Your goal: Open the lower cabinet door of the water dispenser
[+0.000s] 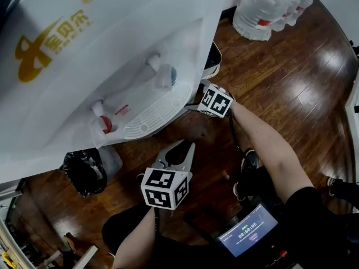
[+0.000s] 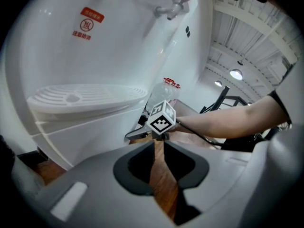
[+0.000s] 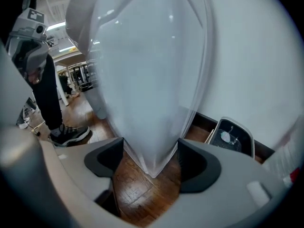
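Observation:
The white water dispenser [image 1: 112, 38] stands at upper left, with a red tap [image 1: 104, 122], a blue tap [image 1: 165, 74] and a drip tray [image 1: 157, 114]. Its lower cabinet [image 2: 85, 137] shows below the tray. My right gripper [image 3: 152, 167] is open wide, and the bottom corner of the cabinet [image 3: 152, 80] sits between its jaws, just above the wooden floor. The head view shows its marker cube [image 1: 216, 101] beside the tray, with the jaws hidden underneath. My left gripper [image 1: 182, 147] hangs back over the floor. It [image 2: 159, 144] has a narrow gap and holds nothing.
Large water bottles [image 1: 263, 10] stand at the back right. A black bin bag [image 1: 84, 170] sits left of the dispenser. A white tray-like object [image 3: 230, 137] lies on the floor by the wall. A person's shoes [image 3: 69, 134] are nearby, and a small screen [image 1: 249, 237] is in front.

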`<state>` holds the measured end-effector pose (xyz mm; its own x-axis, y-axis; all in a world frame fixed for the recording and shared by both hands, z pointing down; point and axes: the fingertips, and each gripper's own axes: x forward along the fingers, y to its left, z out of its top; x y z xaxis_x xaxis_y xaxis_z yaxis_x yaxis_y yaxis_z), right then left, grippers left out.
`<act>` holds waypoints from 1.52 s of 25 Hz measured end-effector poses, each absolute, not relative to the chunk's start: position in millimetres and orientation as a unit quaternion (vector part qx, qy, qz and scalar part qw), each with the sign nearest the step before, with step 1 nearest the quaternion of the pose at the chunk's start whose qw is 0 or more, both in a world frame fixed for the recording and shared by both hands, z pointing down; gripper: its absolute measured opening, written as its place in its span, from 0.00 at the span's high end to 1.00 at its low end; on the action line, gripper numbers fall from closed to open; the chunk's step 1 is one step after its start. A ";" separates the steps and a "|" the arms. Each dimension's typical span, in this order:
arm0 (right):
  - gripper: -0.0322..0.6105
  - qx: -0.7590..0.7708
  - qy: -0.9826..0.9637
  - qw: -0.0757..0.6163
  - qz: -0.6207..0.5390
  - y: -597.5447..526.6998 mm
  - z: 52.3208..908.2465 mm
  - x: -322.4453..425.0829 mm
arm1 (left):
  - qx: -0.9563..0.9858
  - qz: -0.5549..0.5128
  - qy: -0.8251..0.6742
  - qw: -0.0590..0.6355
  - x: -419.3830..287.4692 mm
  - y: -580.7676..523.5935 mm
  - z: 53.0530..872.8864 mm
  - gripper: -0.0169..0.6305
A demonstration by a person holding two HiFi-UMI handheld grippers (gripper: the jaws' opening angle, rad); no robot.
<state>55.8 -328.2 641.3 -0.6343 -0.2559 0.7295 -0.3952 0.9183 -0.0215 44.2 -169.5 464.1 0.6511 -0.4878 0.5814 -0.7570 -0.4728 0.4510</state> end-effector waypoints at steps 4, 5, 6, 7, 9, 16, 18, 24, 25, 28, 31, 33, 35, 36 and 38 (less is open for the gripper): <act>0.43 0.219 -0.892 0.380 0.107 -321.5 634.0 57.4 | 0.835 0.181 -0.378 0.356 41.0 -161.0 459.1 0.85; 0.43 0.221 -0.890 0.383 0.110 -317.4 636.3 60.4 | 0.834 0.179 -0.380 0.357 40.4 -157.6 458.6 0.85; 0.43 0.223 -0.888 0.387 0.111 -312.6 638.8 64.3 | 0.834 0.177 -0.382 0.358 40.2 -154.0 457.7 0.85; 0.45 0.226 -0.886 0.388 0.112 -307.8 639.9 68.0 | 0.834 0.174 -0.383 0.357 40.4 -150.4 456.5 0.85; 0.46 0.235 -0.883 0.390 0.115 -300.5 639.4 72.9 | 0.835 0.171 -0.385 0.354 41.7 -143.5 453.8 0.85; 0.48 0.236 -0.868 0.414 0.141 -255.4 641.5 89.4 | 0.818 0.151 -0.411 0.374 34.5 -120.9 454.8 0.86; 0.50 0.228 -0.864 0.427 0.137 -238.0 638.1 91.4 | 0.800 0.129 -0.440 0.387 22.5 -123.8 450.3 0.86; 0.56 0.227 -0.855 0.446 0.136 -184.3 640.8 97.6 | 0.764 0.108 -0.495 0.398 -3.4 -108.9 445.5 0.86; 0.58 0.223 -0.853 0.452 0.135 -174.6 641.9 97.9 | 0.760 0.105 -0.499 0.404 -6.0 -103.7 445.1 0.86; 0.59 0.227 -0.848 0.457 0.143 -150.0 637.0 93.8 | 0.756 0.106 -0.509 0.399 -13.0 -88.0 443.8 0.86; 0.59 0.246 -0.847 0.457 0.114 -139.5 619.0 88.7 | 0.750 0.112 -0.525 0.387 -26.5 -73.9 448.6 0.86; 0.58 0.252 -0.851 0.453 0.089 -140.7 603.6 87.8 | 0.743 0.118 -0.534 0.386 -35.6 -67.8 455.2 0.86; 0.58 0.250 -0.855 0.445 0.088 -138.6 593.5 86.5 | 0.739 0.131 -0.538 0.383 -41.9 -63.4 463.3 0.86; 0.58 0.246 -0.856 0.446 0.088 -134.6 591.6 85.6 | 0.738 0.139 -0.540 0.379 -45.1 -61.5 468.1 0.86; 0.58 0.242 -0.856 0.448 0.086 -123.5 592.1 84.0 | 0.735 0.156 -0.547 0.370 -53.3 -59.0 478.0 0.86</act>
